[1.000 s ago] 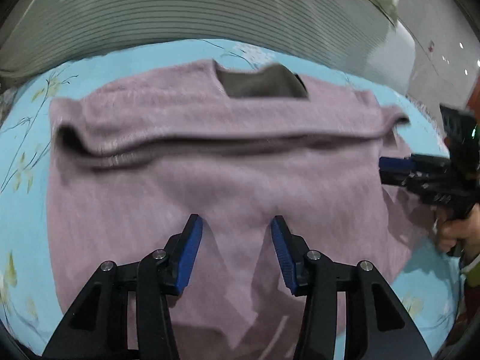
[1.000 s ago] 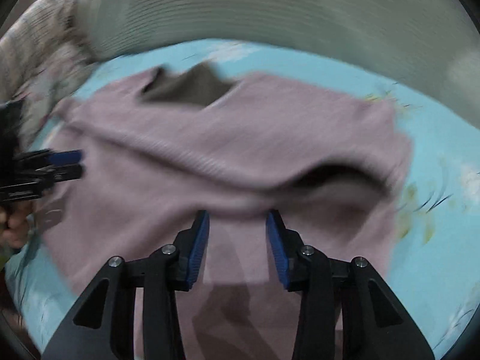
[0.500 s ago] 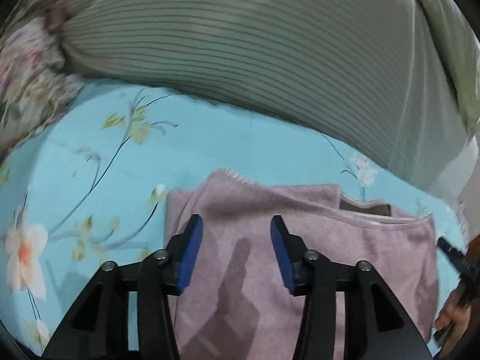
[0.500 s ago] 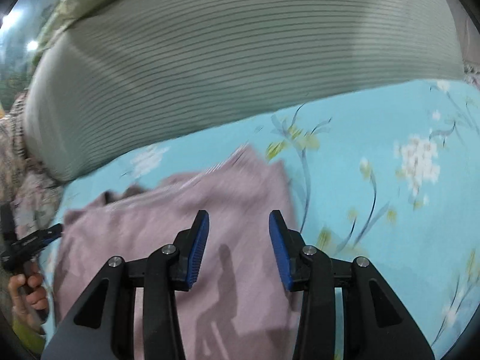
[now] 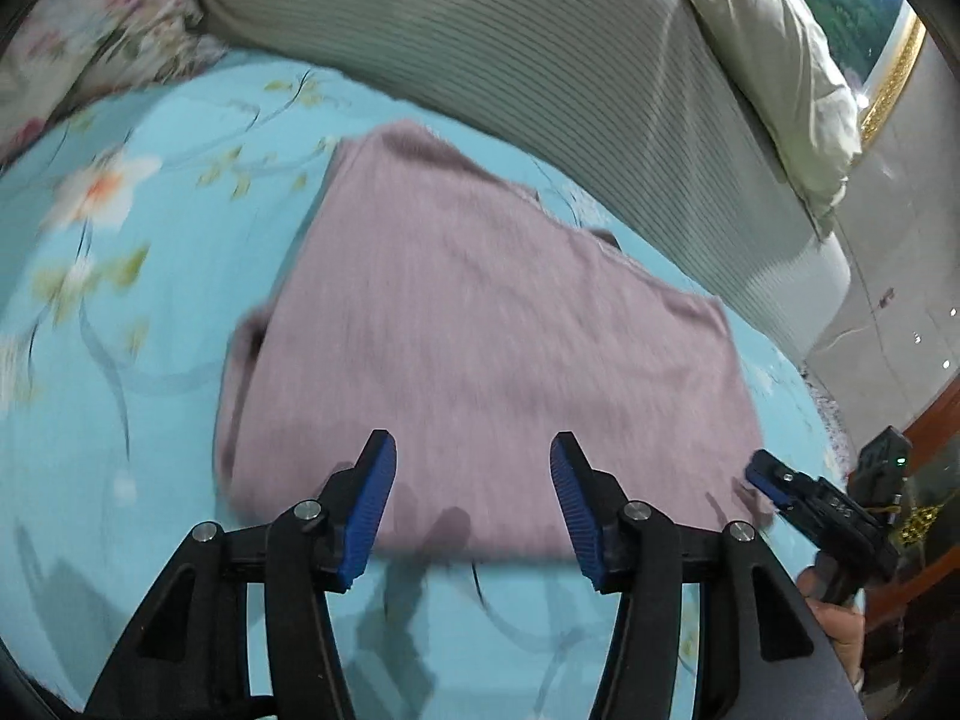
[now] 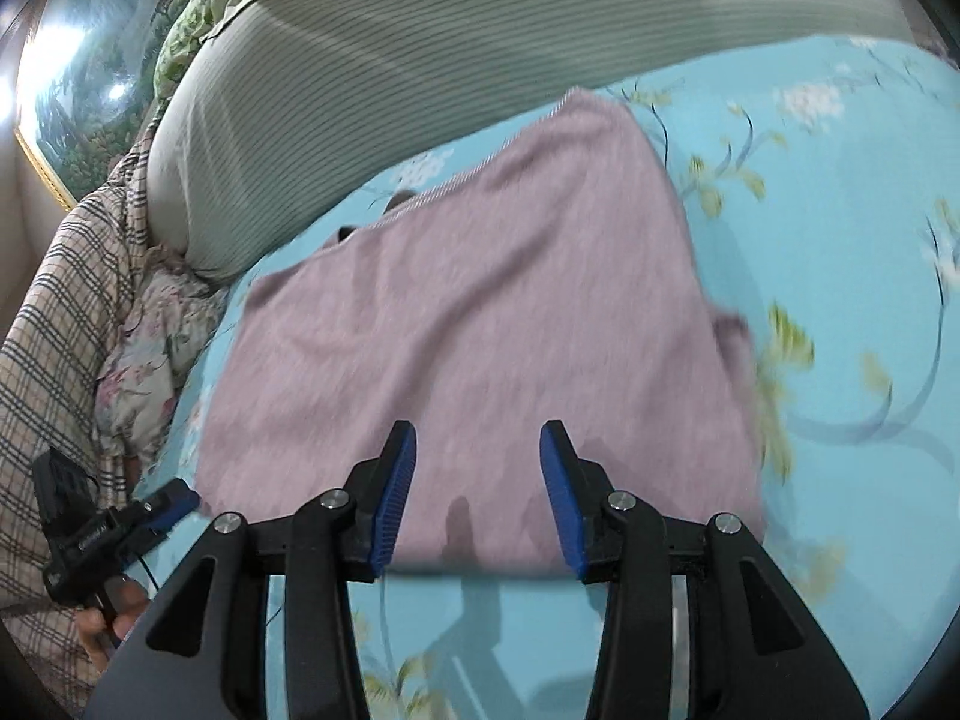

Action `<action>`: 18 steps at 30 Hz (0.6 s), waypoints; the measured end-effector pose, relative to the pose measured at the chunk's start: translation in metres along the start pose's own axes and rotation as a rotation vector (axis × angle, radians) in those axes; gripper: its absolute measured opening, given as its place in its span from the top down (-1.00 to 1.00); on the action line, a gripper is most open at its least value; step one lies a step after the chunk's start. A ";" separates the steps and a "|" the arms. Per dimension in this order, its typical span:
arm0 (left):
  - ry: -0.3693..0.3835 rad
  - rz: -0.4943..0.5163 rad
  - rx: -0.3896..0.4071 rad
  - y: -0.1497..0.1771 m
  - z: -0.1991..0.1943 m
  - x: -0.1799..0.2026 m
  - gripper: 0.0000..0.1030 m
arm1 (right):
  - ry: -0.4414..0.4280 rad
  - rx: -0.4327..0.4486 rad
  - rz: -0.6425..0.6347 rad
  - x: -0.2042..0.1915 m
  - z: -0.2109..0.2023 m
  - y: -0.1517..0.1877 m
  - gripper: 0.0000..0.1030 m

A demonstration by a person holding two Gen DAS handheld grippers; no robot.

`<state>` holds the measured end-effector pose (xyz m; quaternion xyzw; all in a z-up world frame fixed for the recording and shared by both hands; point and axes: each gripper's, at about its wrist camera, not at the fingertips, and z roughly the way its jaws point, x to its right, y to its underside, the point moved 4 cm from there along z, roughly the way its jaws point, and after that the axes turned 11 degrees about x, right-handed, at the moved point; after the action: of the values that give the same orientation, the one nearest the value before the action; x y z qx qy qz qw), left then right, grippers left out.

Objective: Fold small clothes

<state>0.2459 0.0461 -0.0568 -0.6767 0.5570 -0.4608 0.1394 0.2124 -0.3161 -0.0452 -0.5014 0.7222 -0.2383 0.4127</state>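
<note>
A mauve knit sweater (image 5: pixel 480 330) lies folded into a rough rectangle on the light blue floral bedsheet (image 5: pixel 120 300); it also shows in the right wrist view (image 6: pixel 480 330). My left gripper (image 5: pixel 474 504) is open and empty, just above the sweater's near edge. My right gripper (image 6: pixel 477 498) is open and empty over the same near edge. The right gripper also shows at the right of the left wrist view (image 5: pixel 762 474). The left gripper shows at the lower left of the right wrist view (image 6: pixel 180 495).
A grey striped bolster (image 5: pixel 540 60) runs along the far side of the bed. A cream pillow (image 5: pixel 780 60) lies beyond it. A floral cushion (image 6: pixel 150 348) and a plaid cloth (image 6: pixel 54 312) lie at the left of the right wrist view.
Both grippers have pulled back toward me from over the far part of the sweater. The sweater now lies folded flat, with its neckline hidden under the fold.
</note>
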 end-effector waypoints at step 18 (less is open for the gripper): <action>0.015 -0.246 -0.061 0.048 0.008 -0.027 -0.30 | -0.042 -0.035 -0.014 -0.022 -0.018 0.026 0.06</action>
<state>0.2237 0.0513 -0.1074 -0.7403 0.4847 -0.4623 0.0572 0.1872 -0.2872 -0.0477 -0.5185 0.7140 -0.2176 0.4173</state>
